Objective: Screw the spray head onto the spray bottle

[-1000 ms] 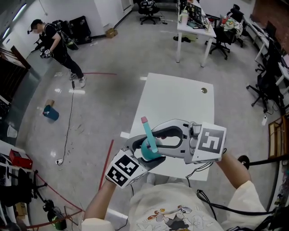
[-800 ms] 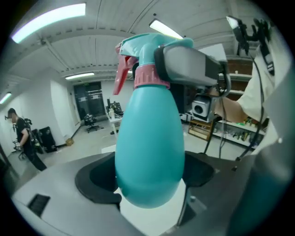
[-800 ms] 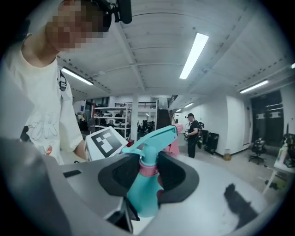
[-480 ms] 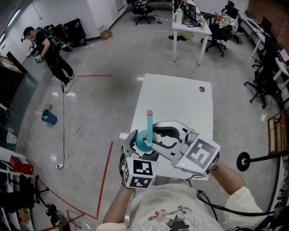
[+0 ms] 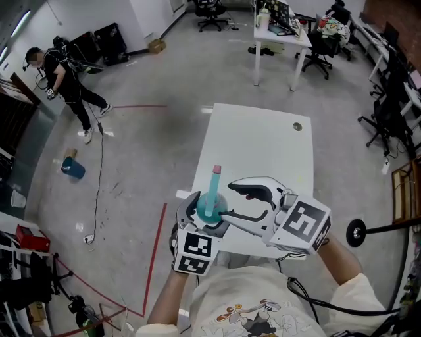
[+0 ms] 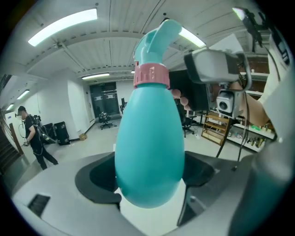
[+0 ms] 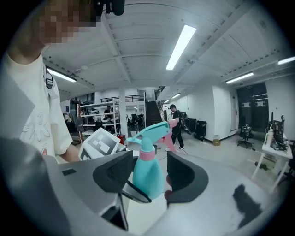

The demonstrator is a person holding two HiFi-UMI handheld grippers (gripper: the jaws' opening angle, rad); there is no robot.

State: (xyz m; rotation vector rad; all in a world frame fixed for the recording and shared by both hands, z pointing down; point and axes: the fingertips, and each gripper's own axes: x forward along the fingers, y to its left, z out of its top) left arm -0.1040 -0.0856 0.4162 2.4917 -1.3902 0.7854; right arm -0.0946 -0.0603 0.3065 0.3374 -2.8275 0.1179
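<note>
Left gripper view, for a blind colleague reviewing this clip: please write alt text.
A teal spray bottle with a pink collar and teal spray head fills the frame, clamped between the left gripper's dark jaws. Behind it, a bright office with ceiling lights and a person standing far left.

A: Count?
B: One bottle (image 6: 150,147), one spray head (image 6: 159,39), one pink collar (image 6: 151,74). Two tools: left tool (image 6: 147,177), right tool (image 7: 152,177).
A: Rest?
B: One surface (image 5: 263,145), one desk (image 5: 283,34) behind. One person (image 5: 62,76) standing. One blue thing (image 5: 74,168) on floor. Chairs (image 5: 214,10): several, exact count unclear.
</note>
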